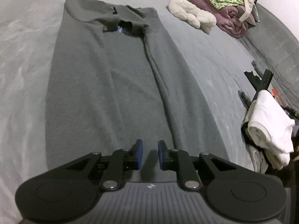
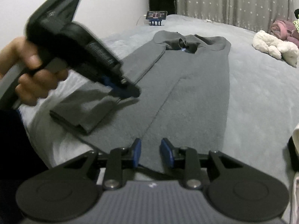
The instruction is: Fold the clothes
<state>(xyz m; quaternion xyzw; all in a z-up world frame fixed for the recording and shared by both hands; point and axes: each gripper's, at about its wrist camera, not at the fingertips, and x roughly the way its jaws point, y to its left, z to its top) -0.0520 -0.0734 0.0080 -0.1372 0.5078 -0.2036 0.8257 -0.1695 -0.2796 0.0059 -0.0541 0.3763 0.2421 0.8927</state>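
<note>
**Grey garment lying lengthwise on the bed**

The grey garment (image 1: 119, 85) is lying flat on the bed (image 1: 24, 56), both sides turned inward (a narrow strip suits folding end to end). The left gripper (image 1: 150, 154) and right gripper (image 2: 151, 153) are hovering over its near hem, jaws parted and gripping nothing. No containers are showing; a clothes pile (image 1: 224, 7) is waiting beyond.

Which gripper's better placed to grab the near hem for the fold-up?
Right, probably. The right gripper is open with the grey garment's near hem running between its fingers. The left gripper, also open, is blurred above the folded side flap.
</note>
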